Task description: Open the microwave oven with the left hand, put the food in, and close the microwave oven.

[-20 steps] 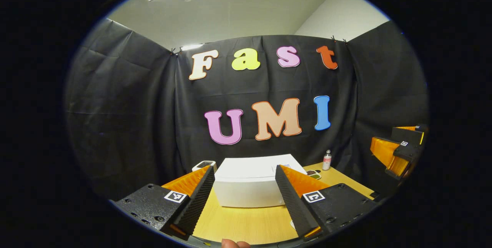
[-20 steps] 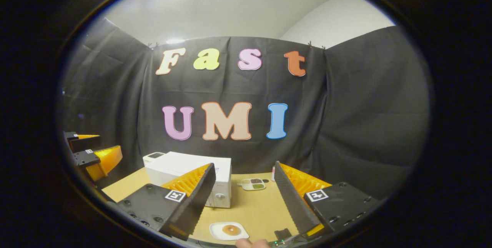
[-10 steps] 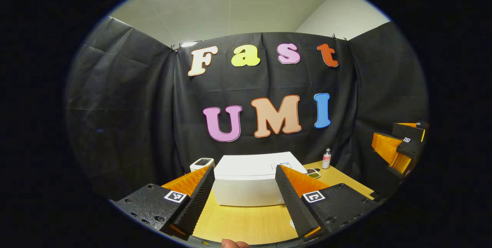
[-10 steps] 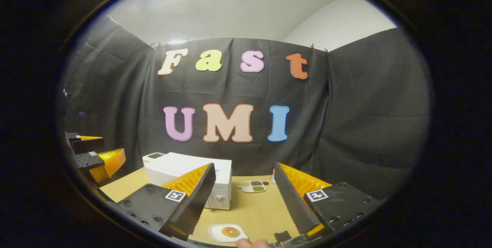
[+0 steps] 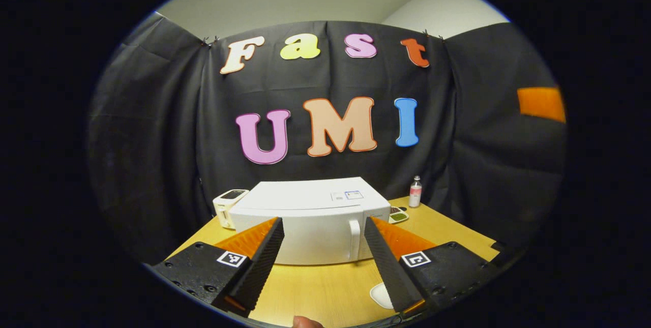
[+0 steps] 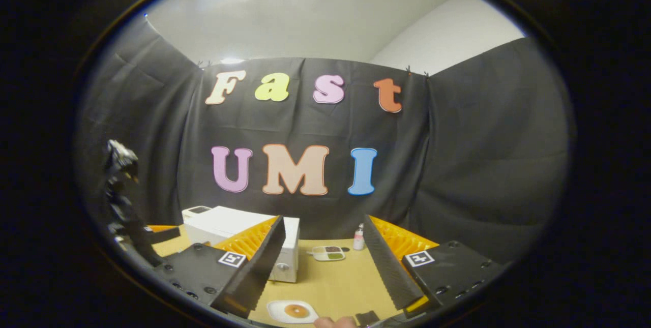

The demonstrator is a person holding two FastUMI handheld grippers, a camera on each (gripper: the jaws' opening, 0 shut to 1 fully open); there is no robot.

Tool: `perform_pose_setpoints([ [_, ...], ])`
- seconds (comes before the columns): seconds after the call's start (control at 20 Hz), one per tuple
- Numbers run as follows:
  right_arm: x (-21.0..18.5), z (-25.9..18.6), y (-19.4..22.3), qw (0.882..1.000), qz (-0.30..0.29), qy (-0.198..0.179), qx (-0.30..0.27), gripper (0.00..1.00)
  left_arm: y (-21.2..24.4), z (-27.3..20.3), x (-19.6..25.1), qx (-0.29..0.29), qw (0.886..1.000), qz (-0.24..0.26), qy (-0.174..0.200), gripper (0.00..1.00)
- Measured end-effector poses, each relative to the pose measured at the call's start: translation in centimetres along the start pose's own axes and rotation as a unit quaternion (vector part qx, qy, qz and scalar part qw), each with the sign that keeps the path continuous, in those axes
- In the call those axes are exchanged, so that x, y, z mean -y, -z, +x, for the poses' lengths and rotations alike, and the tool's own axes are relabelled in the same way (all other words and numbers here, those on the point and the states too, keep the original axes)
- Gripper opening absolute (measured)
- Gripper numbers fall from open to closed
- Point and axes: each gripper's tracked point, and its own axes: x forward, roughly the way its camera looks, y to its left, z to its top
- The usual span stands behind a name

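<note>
You hold the left gripper (image 5: 323,262) level above the desk (image 5: 315,292), pointed at the front of the microwave (image 5: 310,224). Its jaws stand wide open with nothing between them, touching nothing. The microwave sits just beyond the jaw tips, door shut, with its handle (image 5: 354,239) close inside the right jaw. A small white appliance (image 5: 230,207) stands beyond the left jaw, and a bottle (image 5: 415,191) and a small tray (image 5: 398,214) lie beyond the right one.

You hold the right gripper (image 6: 323,264) level too, aimed past the microwave's right end. Its jaws are also wide open and empty. The food, a plate (image 6: 292,311) with a round brown piece, lies on the desk low between them, nearer the left jaw.
</note>
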Motion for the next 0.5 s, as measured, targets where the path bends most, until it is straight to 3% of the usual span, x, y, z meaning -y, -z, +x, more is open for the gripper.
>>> perform_pose_setpoints([
  [0.5, 4.7, -2.4, -1.7, 0.999, -0.032, 0.041, 0.013, 0.97, 10.3, 11.0, 6.3, -0.006, 0.998, 0.018, 0.059, 0.98],
])
